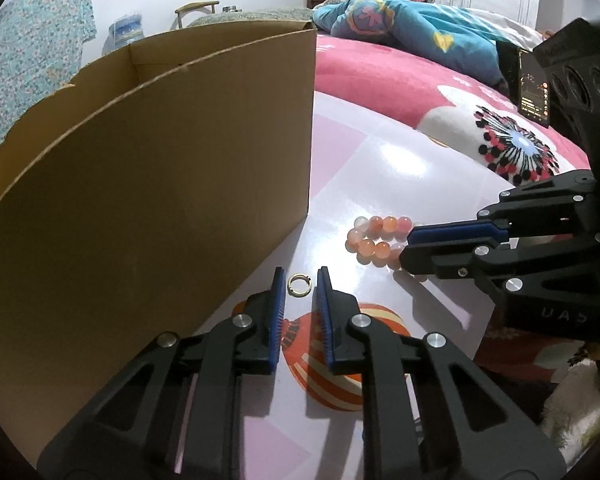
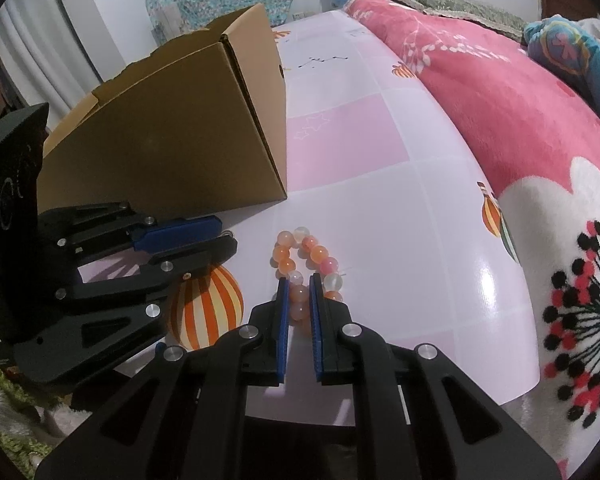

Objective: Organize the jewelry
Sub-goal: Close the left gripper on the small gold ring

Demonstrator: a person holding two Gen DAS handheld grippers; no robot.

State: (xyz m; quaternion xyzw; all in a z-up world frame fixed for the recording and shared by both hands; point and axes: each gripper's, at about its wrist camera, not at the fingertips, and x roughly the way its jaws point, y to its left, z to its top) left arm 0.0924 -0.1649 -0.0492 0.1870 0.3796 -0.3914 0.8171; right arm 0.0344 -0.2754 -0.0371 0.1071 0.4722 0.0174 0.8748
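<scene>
A small gold ring (image 1: 299,284) lies on the pink checked table top, between the tips of my left gripper (image 1: 300,280), whose jaws are open around it without clear contact. A bracelet of pink and orange beads (image 1: 376,245) lies to the right; it also shows in the right wrist view (image 2: 306,258). My right gripper (image 2: 299,284) is open with its fingers on either side of the bracelet's near end. In the left wrist view the right gripper (image 1: 406,248) comes in from the right. The open cardboard box (image 1: 148,168) stands at the left.
The cardboard box (image 2: 172,152) sits on the table's left side. A pink flowered blanket (image 2: 520,112) borders the table at the right. A person lies under a blue quilt (image 1: 404,28) at the back. A phone (image 1: 534,84) stands at far right.
</scene>
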